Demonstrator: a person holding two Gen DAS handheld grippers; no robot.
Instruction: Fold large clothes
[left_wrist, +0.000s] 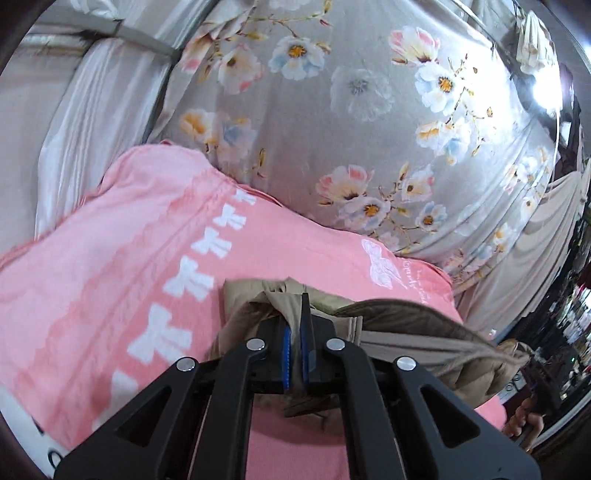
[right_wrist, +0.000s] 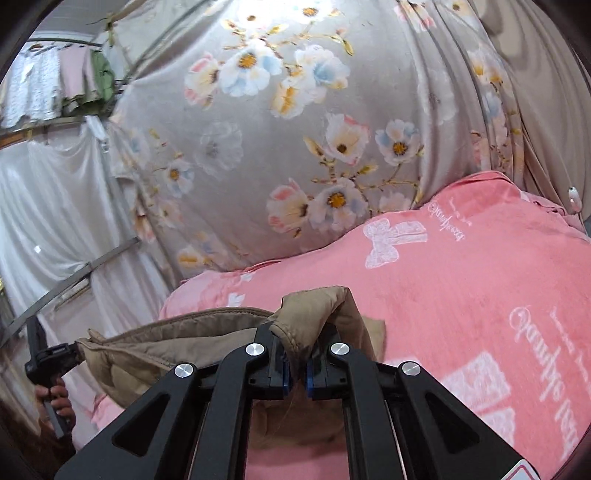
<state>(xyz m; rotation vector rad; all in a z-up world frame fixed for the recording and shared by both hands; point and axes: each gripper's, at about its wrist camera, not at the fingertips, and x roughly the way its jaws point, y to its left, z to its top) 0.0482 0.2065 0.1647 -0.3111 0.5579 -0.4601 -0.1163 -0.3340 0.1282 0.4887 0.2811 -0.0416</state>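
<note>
your left claw (left_wrist: 295, 325) is clamped on one end of the tan padded jacket (left_wrist: 424, 332), your right claw (right_wrist: 297, 354) on the other end, so it hangs stretched between them above the pink bow-print blanket (left_wrist: 110, 240).

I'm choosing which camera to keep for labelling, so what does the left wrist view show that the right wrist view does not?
Only the left wrist view shows the column of white bow prints on the pink blanket and the bright glare at upper right. Only the right wrist view shows clothes on a hanging rail at upper left and large white lettering on the blanket. Both share the pink fleece blanket, the grey floral curtain, and the beige padded garment stretched between the left gripper and right gripper, each shut on it.
</note>
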